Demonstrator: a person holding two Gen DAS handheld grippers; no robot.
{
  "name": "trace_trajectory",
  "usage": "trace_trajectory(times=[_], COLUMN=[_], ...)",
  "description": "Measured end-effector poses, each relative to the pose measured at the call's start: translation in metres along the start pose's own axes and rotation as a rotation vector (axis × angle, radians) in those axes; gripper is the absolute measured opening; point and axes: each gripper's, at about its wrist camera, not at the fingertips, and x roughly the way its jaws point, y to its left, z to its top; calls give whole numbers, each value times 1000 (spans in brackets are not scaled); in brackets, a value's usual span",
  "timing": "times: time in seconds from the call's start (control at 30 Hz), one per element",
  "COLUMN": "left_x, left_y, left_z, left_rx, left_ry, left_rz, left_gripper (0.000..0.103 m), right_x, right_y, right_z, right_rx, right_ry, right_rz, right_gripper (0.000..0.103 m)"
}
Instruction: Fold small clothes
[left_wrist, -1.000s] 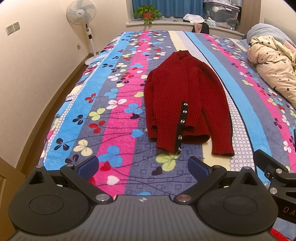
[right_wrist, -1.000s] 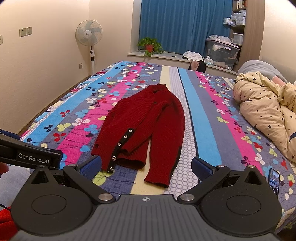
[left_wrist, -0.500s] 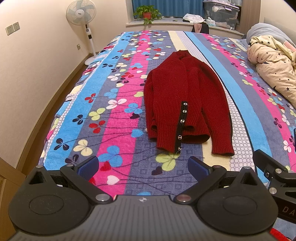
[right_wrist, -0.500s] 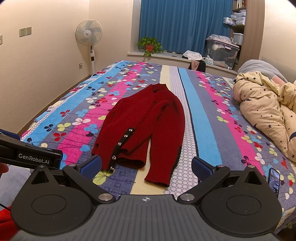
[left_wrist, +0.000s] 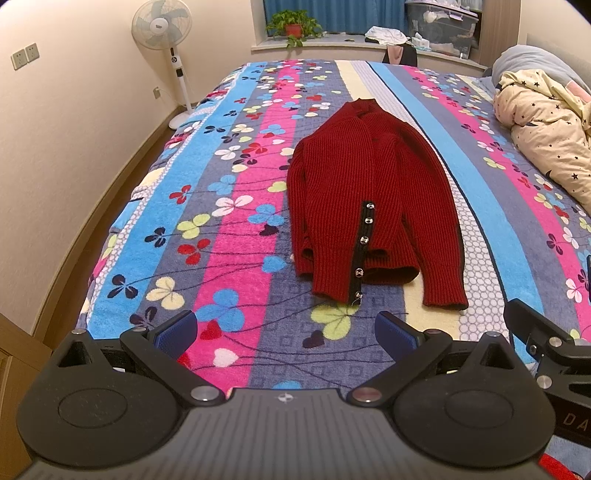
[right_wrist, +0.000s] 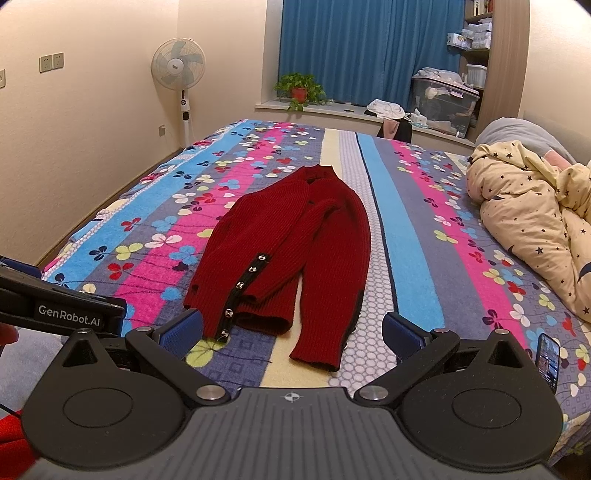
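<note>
Dark red ribbed knit cardigan (left_wrist: 369, 206) with a black button band lies flat in the centre of the left wrist frame, on the bed's striped fleece blanket with clover print (left_wrist: 229, 206); in the right wrist frame the same cardigan (right_wrist: 291, 254) sits at centre, slanting toward the lower left. Its body is doubled over itself, so the front is partly hidden beneath the folded layer, and the collar at the far end is too small to make out. One sleeve runs down its right side, the cuff ending nearest the lens.

The left gripper (left_wrist: 286, 328) hangs at the bottom of its frame with its blue-padded fingers (left_wrist: 175, 330) spread wide, holding nothing; the cardigan's hem lies just above the gap, apart from both pads. The right gripper (right_wrist: 291, 330) is likewise spread and empty, and the hem and cuff appear between its pads (right_wrist: 183, 328), though contact cannot be judged.

A cream star-print duvet (right_wrist: 532, 218) is cut off by the right edge. A dark phone (right_wrist: 547, 356) lies at lower right, partly behind the gripper body.
</note>
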Motion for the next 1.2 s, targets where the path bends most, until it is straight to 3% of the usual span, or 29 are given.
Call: trace_trajectory(times=[0.43, 0.57, 0.7, 0.8, 0.97, 1.03, 1.07, 1.1, 1.13, 1.2], left_x=[8, 30, 63, 95, 144, 155, 163, 168, 175, 187], left_y=[1, 10, 14, 19, 20, 17, 14, 10, 6, -5], left_z=[-3, 1, 11, 20, 37, 44, 50, 55, 60, 71], left_rx=[3, -22, -26, -43, -55, -60, -59, -53, -44, -22], left_ry=[11, 56, 112, 174, 259, 274, 283, 287, 290, 297], left_rz=[-1, -11, -9, -11, 15, 19, 23, 16, 3, -20], left_gripper=[102, 102, 102, 102, 102, 102, 102, 102, 102, 102], right_x=[3, 28, 103, 183, 319, 347, 348, 346, 344, 344], right_y=[1, -13, -65, -104, -131, -120, -112, -103, -102, -132], right_z=[-3, -3, -2, -8, -12, -11, -7, 0, 9, 31], right_rx=[4, 63, 235, 357, 466, 446, 378, 265, 187, 123], right_ry=[12, 40, 106, 164, 361, 410, 389, 376, 379, 366], right_rz=[9, 10, -40, -78, -31, -18, -38, 7, 21, -35], right_gripper=[102, 102, 102, 102, 98, 67, 54, 9, 9, 7])
